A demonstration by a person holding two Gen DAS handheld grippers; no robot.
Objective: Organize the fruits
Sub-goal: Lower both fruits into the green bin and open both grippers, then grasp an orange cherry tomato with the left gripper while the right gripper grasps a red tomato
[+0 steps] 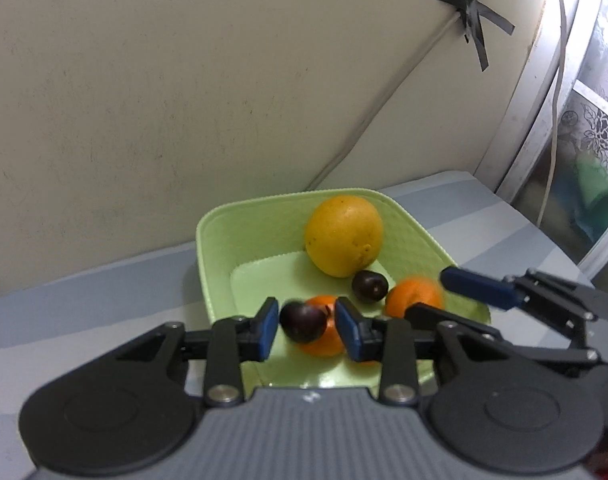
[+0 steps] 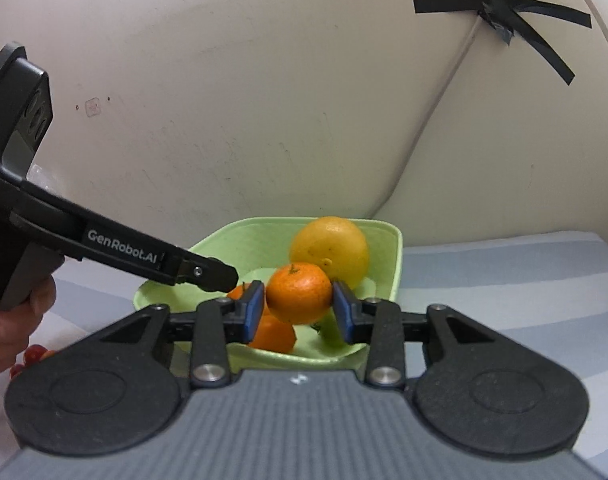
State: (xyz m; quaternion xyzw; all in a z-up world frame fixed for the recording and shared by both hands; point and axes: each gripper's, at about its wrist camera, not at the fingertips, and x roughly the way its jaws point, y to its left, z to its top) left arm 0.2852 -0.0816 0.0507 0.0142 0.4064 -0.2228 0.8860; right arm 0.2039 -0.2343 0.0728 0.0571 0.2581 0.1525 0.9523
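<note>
A small dark plum point(image 1: 303, 322) is sitting between the blue pads of the left gripper point(image 1: 306, 330), over the green basket point(image 1: 216, 240). The pads look a tiny bit apart from it, so I cannot tell if they are squeezing. Past those fingers, a second dark plum point(image 1: 370, 286) and a big yellow fruit point(image 1: 344, 235) are lying in the basket.

The right gripper point(image 2: 299, 306) is holding a small orange point(image 2: 299, 293), with both pads touching its sides. Under its fingers another orange point(image 2: 274, 334) is resting in the basket. A hand point(image 2: 12, 320) is gripping the left handle.
</note>
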